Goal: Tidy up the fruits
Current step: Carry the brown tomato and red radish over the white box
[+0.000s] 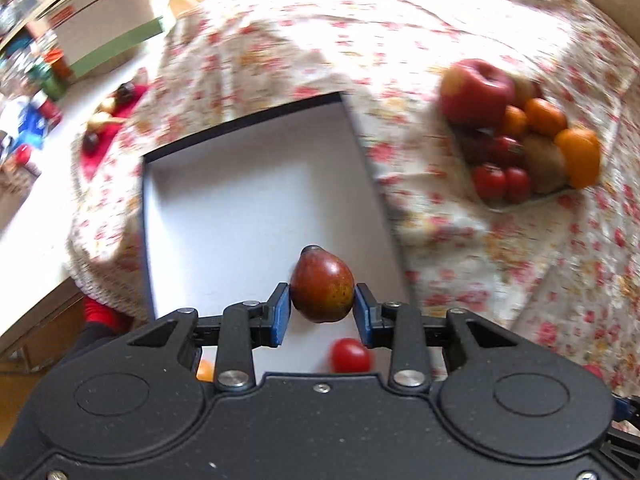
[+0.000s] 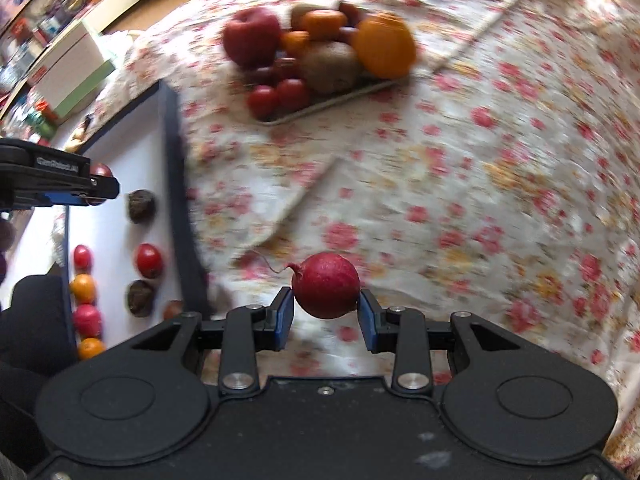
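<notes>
My left gripper (image 1: 322, 308) is shut on a small red-brown pear (image 1: 322, 290) and holds it over the white box (image 1: 256, 184) with dark walls. A cherry tomato (image 1: 350, 356) lies in the box below it. My right gripper (image 2: 326, 314) is shut on a red radish (image 2: 326, 290) with a thin root, above the floral cloth. The box in the right wrist view (image 2: 174, 184) holds rows of small fruits (image 2: 149, 260). The left gripper (image 2: 72, 192) shows there over the box. A tray of fruit (image 2: 320, 52) with an apple, oranges, kiwis and tomatoes sits farther back; it also shows in the left wrist view (image 1: 520, 132).
A floral cloth (image 2: 460, 180) covers the table. A white and green carton (image 1: 104, 28) stands at the far left on a white counter. A red mat with small items (image 1: 112, 116) lies beside the cloth. Cluttered shelves fill the far left edge.
</notes>
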A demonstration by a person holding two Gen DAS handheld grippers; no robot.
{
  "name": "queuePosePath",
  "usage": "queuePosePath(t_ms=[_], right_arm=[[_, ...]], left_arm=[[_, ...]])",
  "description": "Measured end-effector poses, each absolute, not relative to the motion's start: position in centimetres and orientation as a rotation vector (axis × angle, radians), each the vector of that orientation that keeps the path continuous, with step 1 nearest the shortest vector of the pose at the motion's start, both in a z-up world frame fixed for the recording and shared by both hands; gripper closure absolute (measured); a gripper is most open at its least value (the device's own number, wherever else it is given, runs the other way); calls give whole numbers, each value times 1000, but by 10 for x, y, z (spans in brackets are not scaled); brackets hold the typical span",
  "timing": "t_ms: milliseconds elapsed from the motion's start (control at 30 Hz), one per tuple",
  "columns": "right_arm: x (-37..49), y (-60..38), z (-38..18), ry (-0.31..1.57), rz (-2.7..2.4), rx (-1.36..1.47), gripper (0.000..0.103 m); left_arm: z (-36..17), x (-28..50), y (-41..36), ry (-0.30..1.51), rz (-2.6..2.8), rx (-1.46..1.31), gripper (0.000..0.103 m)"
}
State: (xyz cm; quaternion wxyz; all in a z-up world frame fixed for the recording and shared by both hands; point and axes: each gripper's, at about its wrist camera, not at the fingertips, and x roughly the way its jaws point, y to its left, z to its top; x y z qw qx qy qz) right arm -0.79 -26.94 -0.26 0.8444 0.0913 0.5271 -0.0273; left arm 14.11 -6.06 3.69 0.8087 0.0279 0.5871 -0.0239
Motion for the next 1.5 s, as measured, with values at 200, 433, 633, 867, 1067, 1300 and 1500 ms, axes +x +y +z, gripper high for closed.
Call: queuePosePath(t_ms=[200,433,633,867,1067,1300,1500], right_arm=[[19,-221,9,1116,25,166,67],[53,-158,11,1148,78,83,67],[86,-117,7,1175,91,42,67],[113,-84,-5,1207,62,10,67],[130,-72,-19,1235,32,-9,67],[142,-68,-25,1238,7,-34,67],[147,-69,-25,1229,-11,-41,67]], left_arm=[[30,150,-16,1280,27,-5,59],[21,162,24,1288,95,-82,60],[17,167,42,1277,116,-126,60],[14,170,49,1265,126,-155,60],[5,173,52,1285,156,-152,60],[3,174,50,1290,152,-149,60],[3,173,52,1293,156,-157,59]])
